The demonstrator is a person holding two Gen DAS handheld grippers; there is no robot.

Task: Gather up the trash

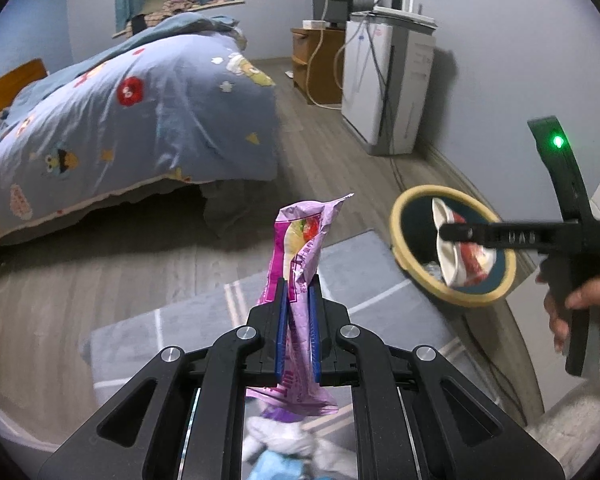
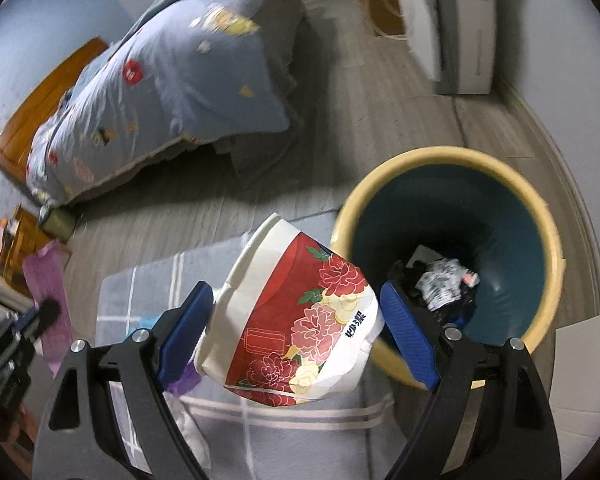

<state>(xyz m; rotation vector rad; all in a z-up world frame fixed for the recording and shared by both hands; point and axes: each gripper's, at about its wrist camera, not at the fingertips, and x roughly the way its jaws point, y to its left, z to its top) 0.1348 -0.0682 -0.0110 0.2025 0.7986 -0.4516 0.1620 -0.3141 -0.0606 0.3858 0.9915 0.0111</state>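
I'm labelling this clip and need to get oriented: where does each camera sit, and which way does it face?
Left wrist: rides the left gripper, looking along its fingers clamped on a pink wrapper, toward bed and bin; the right gripper and a hand show.
Right wrist: rides the right gripper, looking down at a floral paper bowl between its fingers beside the bin.
Shared: bin, bowl, bed, wrapper, grey rug.

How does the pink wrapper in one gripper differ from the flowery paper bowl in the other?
The pink wrapper is thin, so the left gripper pinches nearly shut; the paper bowl is bulky, so the right gripper spans wide. The wrapper stands upright; the bowl lies tilted. Both are held trash.
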